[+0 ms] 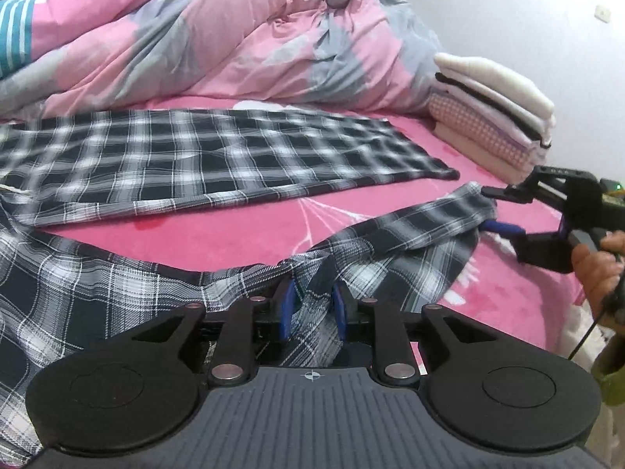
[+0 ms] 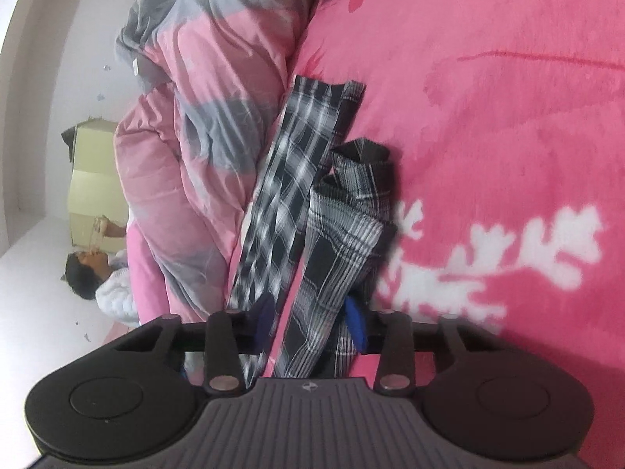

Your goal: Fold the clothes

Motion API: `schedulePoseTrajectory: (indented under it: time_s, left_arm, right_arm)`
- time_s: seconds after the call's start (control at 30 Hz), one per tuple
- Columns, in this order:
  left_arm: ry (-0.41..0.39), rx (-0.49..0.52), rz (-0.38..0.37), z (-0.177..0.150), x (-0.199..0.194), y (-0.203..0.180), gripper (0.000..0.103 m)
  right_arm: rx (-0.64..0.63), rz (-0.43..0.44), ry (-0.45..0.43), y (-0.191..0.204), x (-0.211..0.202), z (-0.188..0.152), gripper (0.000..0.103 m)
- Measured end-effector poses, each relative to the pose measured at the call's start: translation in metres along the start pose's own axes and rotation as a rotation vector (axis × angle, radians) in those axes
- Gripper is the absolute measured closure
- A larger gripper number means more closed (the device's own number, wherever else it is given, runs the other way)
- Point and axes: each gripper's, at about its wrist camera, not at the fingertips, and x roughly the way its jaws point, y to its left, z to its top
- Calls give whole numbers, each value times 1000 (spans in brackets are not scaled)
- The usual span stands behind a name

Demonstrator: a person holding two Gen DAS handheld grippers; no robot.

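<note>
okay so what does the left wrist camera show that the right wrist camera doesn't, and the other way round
Only the left wrist view shows the stack of folded clothes by the wall, the right hand-held gripper from outside at the tip of one leg of the plaid trousers, and the person's hand holding it.

Only the right wrist view shows a cardboard box and a second person beyond the bed.

Both show the plaid trousers, the pink and grey duvet, the pink bedsheet, and plaid cloth between each camera's own fingers.
</note>
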Motion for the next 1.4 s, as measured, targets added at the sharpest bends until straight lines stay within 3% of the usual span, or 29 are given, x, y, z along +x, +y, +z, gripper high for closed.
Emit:
schedulePoseTrajectory:
  time_s: [0.23,0.4,0.5,0.6,0.73,0.87,0.93,1.03,1.17,1.3,1.4]
  left_arm:
    - [-8,93,-3,-5,-1,-12,82]
    - [-27,170,7,-9,-2,-25,82]
    - [-39,181,20,-11,-2,-28,84]
    - [-62,163,31,-7,-7,-27,95]
    - [-173,114,21,11,-35,-25,99]
    - [-279,110,-33,19,-75,-37,100]
    - [-287,132,-81,16,-89,-42,100]
    - [-239,175,-135,0,-95,-53,100]
    - [-127,228,-183,-29,-87,-65,101]
    - [-4,232,-195,-58,-64,-71,103]
    - [53,219,-207,-69,-57,-73,103]
  right_arm:
    - [24,2,-36,-5,5,7,71]
    - [8,-15,-42,-1,15,18,97]
    - [-30,4,-49,12,16,21,99]
    - [-82,36,-52,36,14,23,100]
    - [-168,129,-65,86,3,31,100]
    - [-293,239,-140,138,-46,27,100]
    - [-337,252,-176,143,-78,19,100]
    - [-353,217,-226,123,-124,1,101]
    - [-253,81,-264,58,-168,-27,101]
    - [-63,-70,-254,-24,-179,-45,101]
    - [32,-91,-234,-54,-178,-51,101]
